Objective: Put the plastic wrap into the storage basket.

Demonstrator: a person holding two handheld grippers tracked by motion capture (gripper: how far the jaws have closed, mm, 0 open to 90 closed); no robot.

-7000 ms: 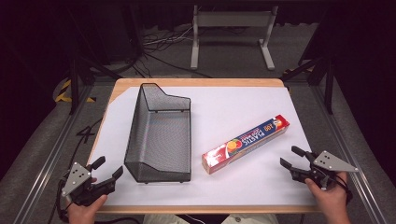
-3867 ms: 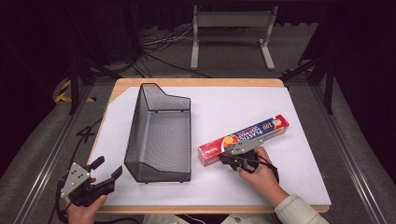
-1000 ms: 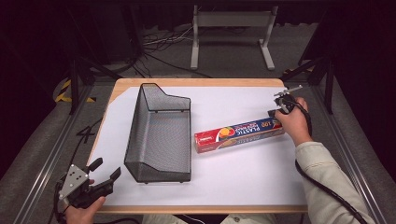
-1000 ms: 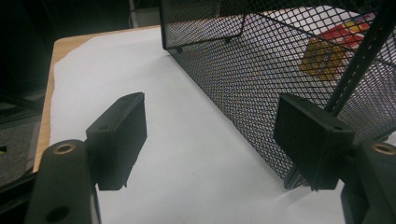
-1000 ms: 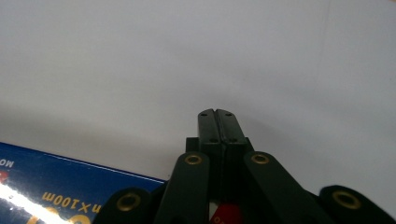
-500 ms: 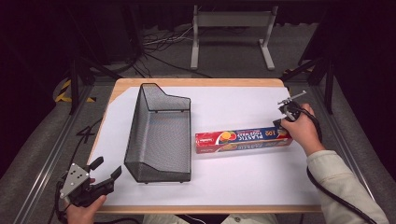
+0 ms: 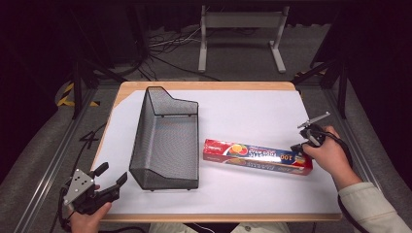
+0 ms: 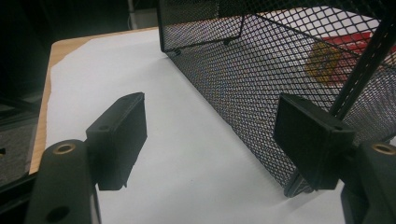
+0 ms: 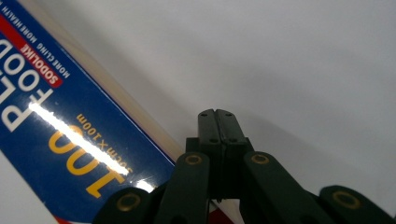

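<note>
Nudging step: right gripper (image 7: 297, 147), jaws shut and empty, presses the box's (image 7: 256, 156) three-o'clock end; left gripper (image 7: 108, 183) gapes idle. Next, push toward basket (image 7: 167, 141) at nine o'clock.

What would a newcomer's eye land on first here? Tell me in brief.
The long red and blue plastic wrap box stands out most, lying on the white sheet at the table's right half, with the right gripper, jaws shut, at its right end. Next comes the black wire mesh basket, standing left of the box and apart from it. The left gripper sits open at the table's near left corner, just short of the basket.
</note>
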